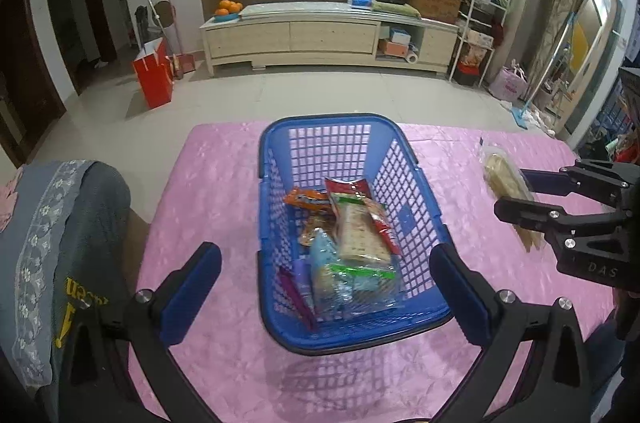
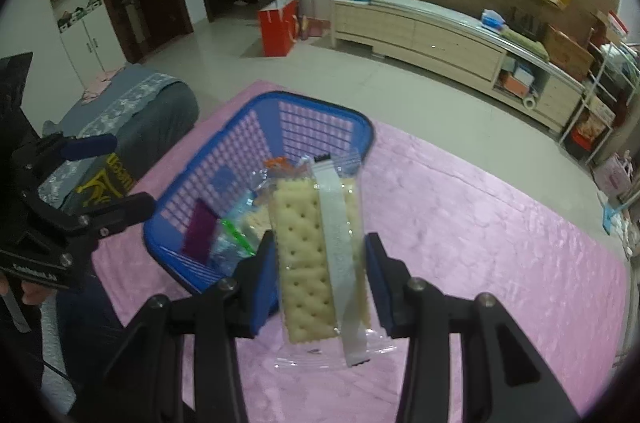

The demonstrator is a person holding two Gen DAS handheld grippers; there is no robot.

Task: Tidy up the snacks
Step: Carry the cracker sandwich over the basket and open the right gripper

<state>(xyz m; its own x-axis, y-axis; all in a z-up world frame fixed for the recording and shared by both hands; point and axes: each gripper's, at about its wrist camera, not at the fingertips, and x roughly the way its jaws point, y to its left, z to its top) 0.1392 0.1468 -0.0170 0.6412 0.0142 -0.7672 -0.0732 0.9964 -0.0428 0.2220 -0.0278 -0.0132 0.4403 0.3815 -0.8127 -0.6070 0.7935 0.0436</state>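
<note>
1 blue basket [image 1: 408, 215] on the bench [image 1: 224, 183]; about 5 snack packs in it, pile overlaps so count unsure: 1 orange pack [image 1: 306, 199], 1 red-edged cracker pack [image 1: 360, 223], 1 light blue pack [image 1: 324, 255], 1 green-striped clear pack [image 1: 360, 283], 1 purple pack [image 1: 298, 293]; 1 clear cracker pack [image 2: 308, 255] outside basket; 2 tongs: left [image 1: 326, 291], right [image 2: 320, 287]; 1 red bag [image 1: 154, 73] on floor

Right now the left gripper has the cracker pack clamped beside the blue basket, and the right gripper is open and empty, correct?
Sides are swapped. The right gripper holds the cracker pack beside the blue basket, as the right wrist view shows. The left gripper is the one with its jaws open and empty, straddling the basket's near end in the left wrist view.
</note>
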